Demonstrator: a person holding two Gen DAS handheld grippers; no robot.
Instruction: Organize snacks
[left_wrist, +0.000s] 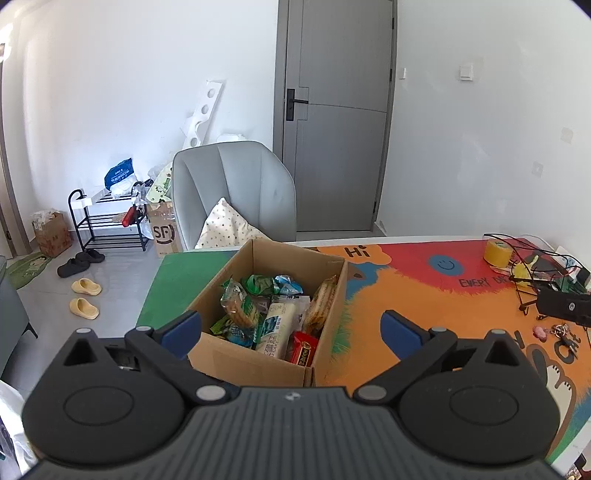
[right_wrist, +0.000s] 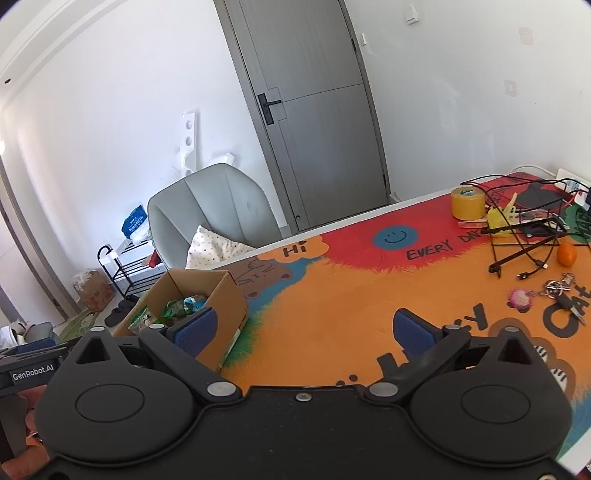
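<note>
The cardboard box (left_wrist: 258, 354) of snack packets (left_wrist: 275, 328) sits at the bench's (right_wrist: 332, 314) left edge. The left tool (left_wrist: 291, 332) hovers before the box, spread wide and empty; the right tool (right_wrist: 306, 328), right of the box, likewise.

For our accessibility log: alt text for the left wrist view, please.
An open cardboard box of packaged snacks sits on a colourful mat, framed by the empty, open left gripper. Behind stand a grey chair and door.
</note>
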